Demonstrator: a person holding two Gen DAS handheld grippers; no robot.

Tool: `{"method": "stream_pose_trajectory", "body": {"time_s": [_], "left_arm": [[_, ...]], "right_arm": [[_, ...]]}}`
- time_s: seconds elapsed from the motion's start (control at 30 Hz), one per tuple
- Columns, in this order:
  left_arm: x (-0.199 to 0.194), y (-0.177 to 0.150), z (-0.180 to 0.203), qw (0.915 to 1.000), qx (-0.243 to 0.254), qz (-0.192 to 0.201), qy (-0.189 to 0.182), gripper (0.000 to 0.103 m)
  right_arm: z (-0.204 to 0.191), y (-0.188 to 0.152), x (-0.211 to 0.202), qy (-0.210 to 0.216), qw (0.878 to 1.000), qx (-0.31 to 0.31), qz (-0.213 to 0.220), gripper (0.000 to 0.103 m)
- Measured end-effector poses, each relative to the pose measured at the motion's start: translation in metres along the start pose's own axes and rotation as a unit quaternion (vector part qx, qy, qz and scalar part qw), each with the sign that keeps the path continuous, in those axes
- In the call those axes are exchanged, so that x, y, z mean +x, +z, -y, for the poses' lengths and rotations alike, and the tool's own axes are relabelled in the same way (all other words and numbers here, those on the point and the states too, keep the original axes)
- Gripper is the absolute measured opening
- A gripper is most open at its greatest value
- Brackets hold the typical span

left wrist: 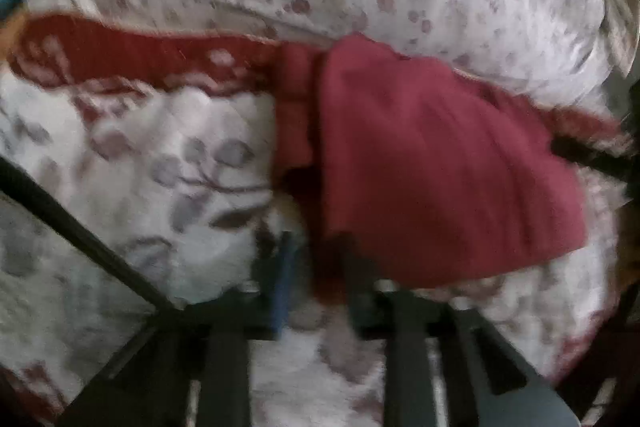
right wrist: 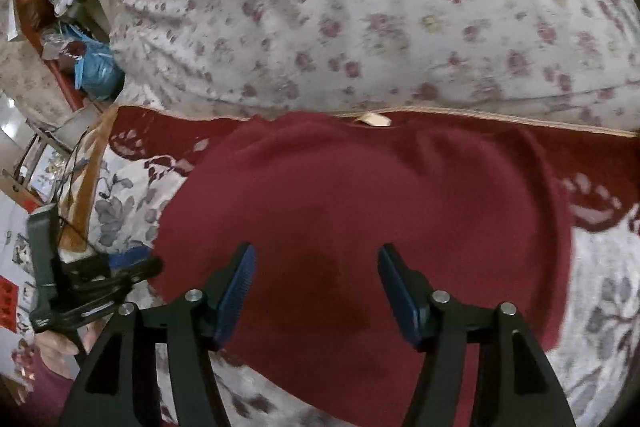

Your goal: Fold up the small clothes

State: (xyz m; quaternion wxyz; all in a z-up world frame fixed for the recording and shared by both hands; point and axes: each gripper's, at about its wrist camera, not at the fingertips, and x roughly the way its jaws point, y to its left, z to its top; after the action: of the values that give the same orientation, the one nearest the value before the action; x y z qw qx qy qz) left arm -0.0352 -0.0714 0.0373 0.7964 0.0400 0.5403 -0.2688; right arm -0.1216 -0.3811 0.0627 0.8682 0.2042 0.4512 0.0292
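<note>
Left gripper (left wrist: 308,267) pinching red garment (left wrist: 440,167)

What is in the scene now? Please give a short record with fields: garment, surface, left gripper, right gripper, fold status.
garment: dark red knit garment, spread on the bed
surface: floral blanket with a red border; floral pillow behind it
left gripper: jaws close together at the garment's left edge; blur hides whether cloth is pinched
right gripper: open, blue pads apart above the garment, holding nothing
fold status: one side seems folded over; fold not finished
</note>
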Motion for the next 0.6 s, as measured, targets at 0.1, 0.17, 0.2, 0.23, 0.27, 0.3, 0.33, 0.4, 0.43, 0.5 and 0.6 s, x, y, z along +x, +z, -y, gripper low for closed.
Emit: {"method": "stream_pose_trajectory", "body": {"time_s": [0.1,0.17,0.2,0.23,0.27,0.3,0.33,0.4,0.43,0.5,0.6], "left_arm": [[-0.017,0.0,-0.004,0.9995,0.007,0.028,0.008,0.003],[-0.025,-0.003,-0.011,0.997,0.001,0.047,0.061,0.0],[-0.026,-0.003,-0.016,0.9964,-0.003,0.049,0.07,0.0],[-0.025,-0.003,-0.023,0.9977,-0.014,0.042,0.051,0.0],[-0.026,-0.002,-0.029,0.9981,-0.033,0.043,0.029,0.0],[-0.027,-0.002,-0.031,0.9979,-0.04,0.046,0.021,0.0],[-0.029,0.0,-0.031,0.9978,-0.041,0.05,0.016,0.0],[-0.032,0.001,-0.03,0.9971,-0.046,0.061,0.003,0.003],[-0.032,0.001,-0.027,0.9969,-0.048,0.063,-0.004,0.013],[-0.031,0.001,-0.026,0.9967,-0.052,0.061,-0.018,0.046],[-0.028,0.003,-0.021,0.9958,-0.056,0.067,-0.028,0.06]], "right_arm": [[-0.012,0.005,0.012,0.01,1.0,-0.003,-0.003,0.068],[-0.021,0.008,0.021,0.012,1.0,-0.01,-0.007,0.068],[-0.029,0.014,0.029,0.014,1.0,-0.016,-0.008,0.068],[-0.034,0.018,0.034,0.016,1.0,-0.019,-0.008,0.068],[-0.04,0.023,0.041,0.018,1.0,-0.023,-0.007,0.068],[-0.047,0.03,0.049,0.02,0.999,-0.027,-0.005,0.068],[-0.054,0.037,0.057,0.019,0.999,-0.033,-0.002,0.068],[-0.069,0.052,0.076,0.002,0.999,-0.044,0.006,0.068],[-0.074,0.059,0.084,-0.006,0.999,-0.05,0.008,0.068],[-0.082,0.074,0.102,0.0,0.999,-0.048,0.004,0.068],[-0.083,0.091,0.127,0.043,0.998,-0.006,-0.04,0.07]]}}
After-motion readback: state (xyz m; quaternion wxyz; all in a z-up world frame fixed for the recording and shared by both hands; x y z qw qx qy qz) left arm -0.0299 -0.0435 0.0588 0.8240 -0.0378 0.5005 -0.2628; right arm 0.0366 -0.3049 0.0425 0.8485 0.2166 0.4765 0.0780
